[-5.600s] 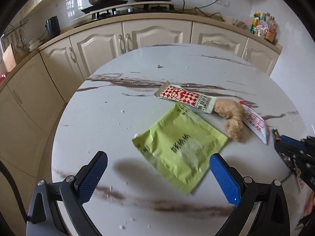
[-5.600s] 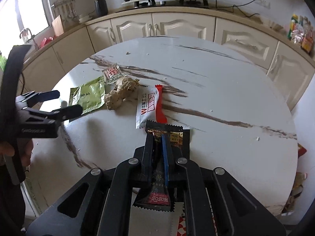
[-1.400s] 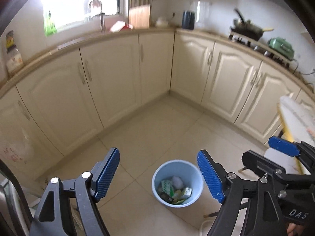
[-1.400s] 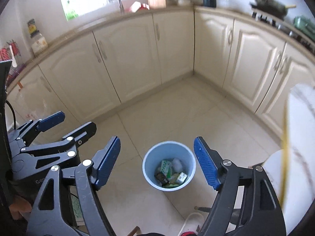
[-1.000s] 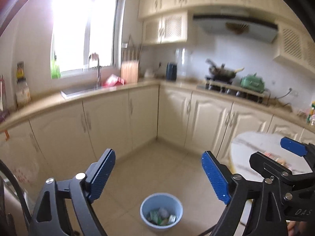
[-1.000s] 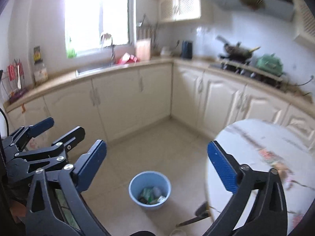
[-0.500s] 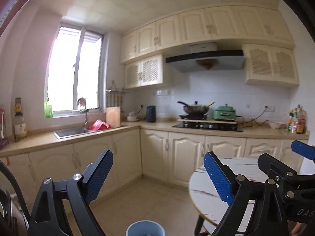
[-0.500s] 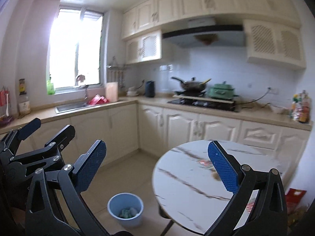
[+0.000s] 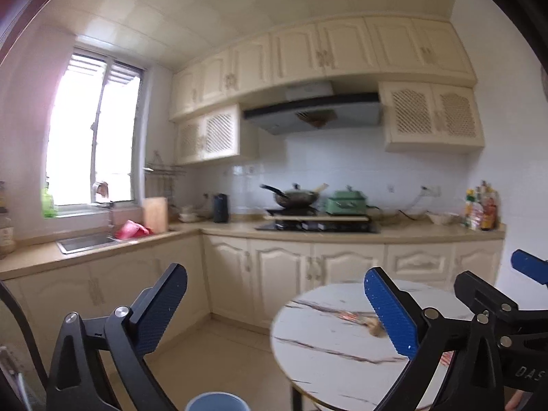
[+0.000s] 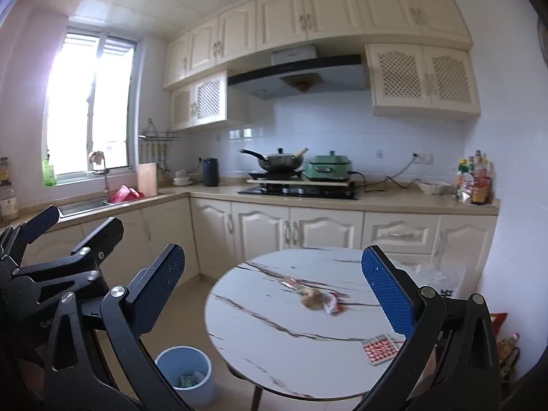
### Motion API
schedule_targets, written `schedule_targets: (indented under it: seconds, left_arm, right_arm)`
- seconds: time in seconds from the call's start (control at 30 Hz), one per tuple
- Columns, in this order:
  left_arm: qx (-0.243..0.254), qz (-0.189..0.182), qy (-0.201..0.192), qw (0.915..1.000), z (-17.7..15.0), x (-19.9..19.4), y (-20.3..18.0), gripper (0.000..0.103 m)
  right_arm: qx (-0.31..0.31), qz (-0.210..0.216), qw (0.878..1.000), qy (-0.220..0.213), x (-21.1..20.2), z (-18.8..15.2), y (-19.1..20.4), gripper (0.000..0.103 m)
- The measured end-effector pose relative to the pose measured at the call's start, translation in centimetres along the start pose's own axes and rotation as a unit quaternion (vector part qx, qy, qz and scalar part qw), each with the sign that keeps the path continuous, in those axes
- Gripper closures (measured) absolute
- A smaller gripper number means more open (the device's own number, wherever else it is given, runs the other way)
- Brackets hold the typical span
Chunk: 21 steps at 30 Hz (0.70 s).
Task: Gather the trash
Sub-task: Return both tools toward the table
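My left gripper [image 9: 272, 291] points level across the kitchen, its jaws opening wide with nothing between them. My right gripper [image 10: 273, 267] is open and empty too, facing the round marble table [image 10: 274, 342]. On the table lie a brown lump [image 10: 310, 298], a red-and-white wrapper [image 10: 332, 306] beside it, and a red checkered wrapper [image 10: 380, 347] near the front edge. A blue bin [image 10: 185, 363] stands on the floor left of the table, with wrappers inside. In the left wrist view only the bin's rim [image 9: 217, 400] shows.
Cream cabinets and a counter [image 10: 394, 202] run behind the table, bearing a stove with a wok [image 10: 277, 161] and a green cooker [image 10: 328, 167]. A sink [image 10: 82, 205] sits under the window. Bags [image 10: 507, 349] lie on the floor at the right.
Both views have swung up from the bin on the floor and rightward to the table. The dark wrapper once in my right gripper is gone from it. My left jaws stand slightly wider.
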<state>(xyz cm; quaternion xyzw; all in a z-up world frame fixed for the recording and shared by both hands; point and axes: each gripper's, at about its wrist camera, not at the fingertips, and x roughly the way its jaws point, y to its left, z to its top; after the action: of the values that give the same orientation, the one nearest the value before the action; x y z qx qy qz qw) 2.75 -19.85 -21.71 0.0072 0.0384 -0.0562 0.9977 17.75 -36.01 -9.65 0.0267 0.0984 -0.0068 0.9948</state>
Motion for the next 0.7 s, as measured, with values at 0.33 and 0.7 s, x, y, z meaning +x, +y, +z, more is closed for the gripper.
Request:
schedule_targets:
  seconds: [0.33,0.7]
  left_arm:
    - [0.024,-0.072,0.123,0.9896,-1.5,7.8,-0.8,0.001]
    - [0.064,-0.1,0.218,0.9686,0.5,16.1,-2.9,0.001]
  right_arm:
    - [0.037,-0.066,0.993,0.093,4.3,-5.1,-7.9,0.0]
    - [0.076,-0.083,0.963,0.245,11.9,-13.4,-15.0,0.0]
